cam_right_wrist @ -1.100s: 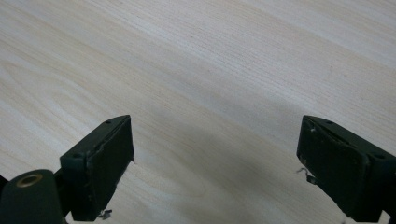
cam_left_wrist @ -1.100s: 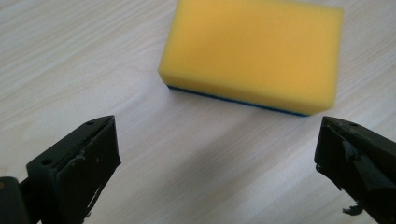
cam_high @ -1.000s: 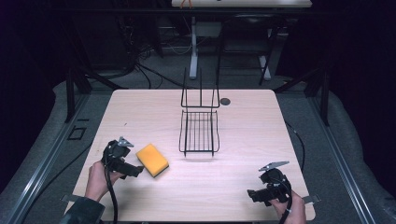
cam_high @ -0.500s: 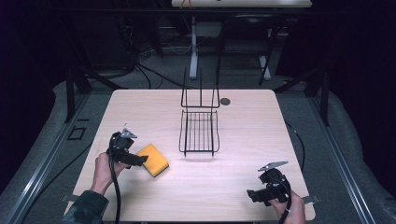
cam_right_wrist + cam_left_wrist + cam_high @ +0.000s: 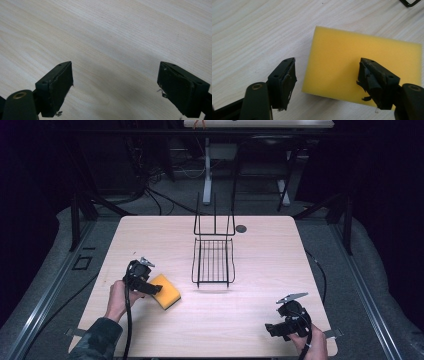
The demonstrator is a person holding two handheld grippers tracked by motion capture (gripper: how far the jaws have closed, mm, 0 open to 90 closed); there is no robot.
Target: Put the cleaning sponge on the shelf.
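My left gripper (image 5: 325, 75) hangs low over the yellow sponge (image 5: 362, 67), which lies flat on the pale wooden counter (image 5: 260, 315) toward its left side, a little left of the black wire rack (image 5: 214, 260). My jaws there have just been closing in, yet they are not on the sponge: in the left gripper view one jaw stands off its near corner over bare wood, the other sits above its yellow top, and I see no pad pressing it. From the high view that gripper (image 5: 150, 287) overlaps the sponge's (image 5: 167, 292) left end. My right gripper (image 5: 272, 330) rests near the counter's front right corner, well apart from the sponge, its jaws spread wide over bare wood (image 5: 115, 50), nothing between them.
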